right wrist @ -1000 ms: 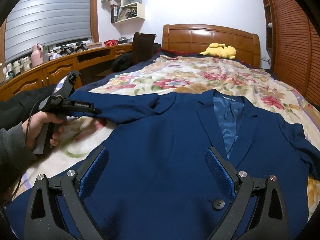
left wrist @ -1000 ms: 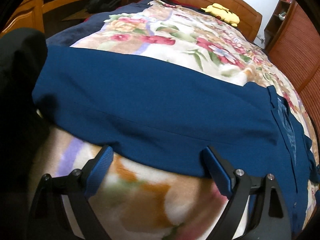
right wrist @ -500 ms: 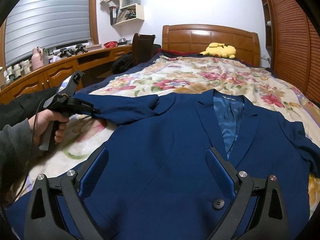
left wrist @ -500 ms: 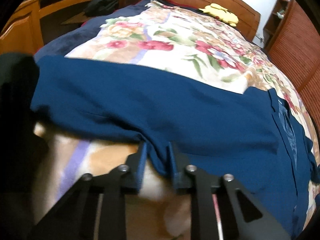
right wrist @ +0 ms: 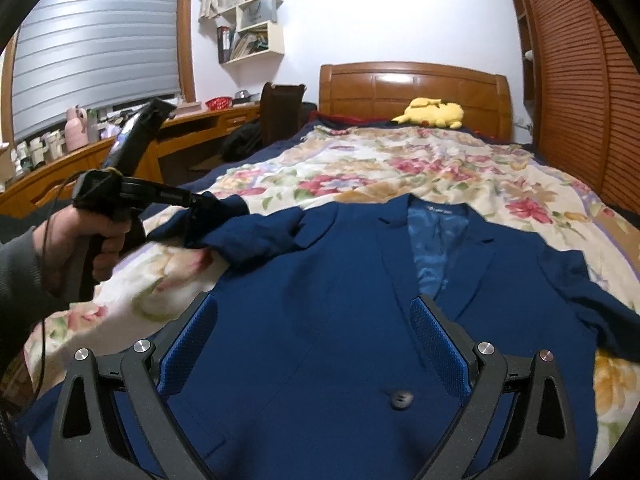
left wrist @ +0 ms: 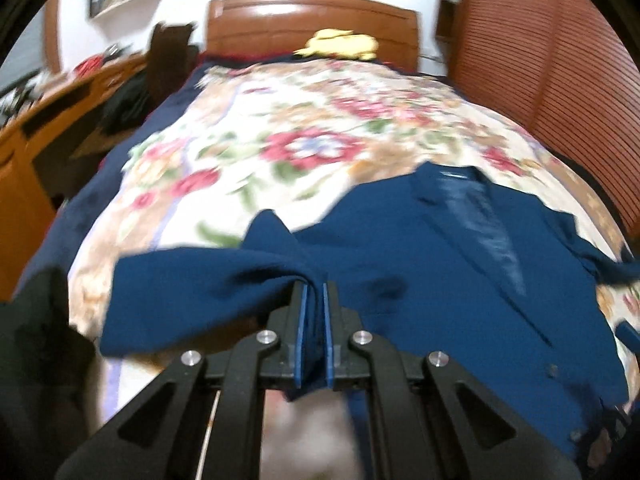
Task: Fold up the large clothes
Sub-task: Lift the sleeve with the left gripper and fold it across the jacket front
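Covering most of the bed was a flowered blanket, and on it, toward the foot edge, a dark blue jacket lay face up with its collar toward the wooden headboard. Its front was closed, one dark button showing low on the chest. One sleeve stretched toward the bed's left edge, raised off the blanket. At that edge a hand held the left gripper, whose blue pads were pinched tight on a fold of the sleeve cloth. The right gripper hung over the jacket's lower front with its fingers spread wide and nothing between them. A yellow plush toy sat at the head edge, against the headboard. A wooden desk ran along the wall beyond the left edge.
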A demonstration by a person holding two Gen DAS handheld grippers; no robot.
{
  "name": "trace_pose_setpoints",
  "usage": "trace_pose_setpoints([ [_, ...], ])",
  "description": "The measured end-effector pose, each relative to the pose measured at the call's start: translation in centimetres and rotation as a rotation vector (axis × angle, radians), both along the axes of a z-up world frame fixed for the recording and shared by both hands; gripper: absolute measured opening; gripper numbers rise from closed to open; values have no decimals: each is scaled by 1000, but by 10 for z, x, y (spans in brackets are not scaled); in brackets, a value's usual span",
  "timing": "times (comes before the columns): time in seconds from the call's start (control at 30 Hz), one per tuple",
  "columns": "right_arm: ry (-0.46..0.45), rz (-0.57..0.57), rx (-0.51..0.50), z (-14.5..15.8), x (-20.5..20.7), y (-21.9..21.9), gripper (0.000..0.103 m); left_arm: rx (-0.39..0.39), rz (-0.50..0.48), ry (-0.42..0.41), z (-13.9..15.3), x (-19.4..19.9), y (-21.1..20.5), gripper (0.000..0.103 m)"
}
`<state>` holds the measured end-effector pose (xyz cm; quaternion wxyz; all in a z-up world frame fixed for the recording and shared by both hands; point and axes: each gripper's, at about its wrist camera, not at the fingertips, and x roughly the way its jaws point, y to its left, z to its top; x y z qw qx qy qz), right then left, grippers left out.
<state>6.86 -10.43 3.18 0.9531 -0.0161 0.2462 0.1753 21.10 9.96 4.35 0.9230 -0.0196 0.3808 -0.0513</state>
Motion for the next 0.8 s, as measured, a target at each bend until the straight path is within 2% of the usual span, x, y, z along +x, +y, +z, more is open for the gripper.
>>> trace_pose_setpoints([
  [0.2, -13, -52, 22, 8, -5, -25, 99, 37, -106, -16, 32, -27, -58, 3],
  [0.37, -24, -74, 33, 13, -9, -37, 99, 55, -147, 10, 39, -55, -79, 6],
  [0.53, -31, -69, 39, 15, -11, -37, 99, 56, -165, 7, 41, -84, -71, 13],
  [0.67, -37, -56, 32, 15, -12, -31, 99, 57, -151, -26, 48, -103, -56, 29],
  [0.8, -34, -41, 25, 13, -11, -23, 99, 63, -123, -12, 40, -108, -34, 39],
])
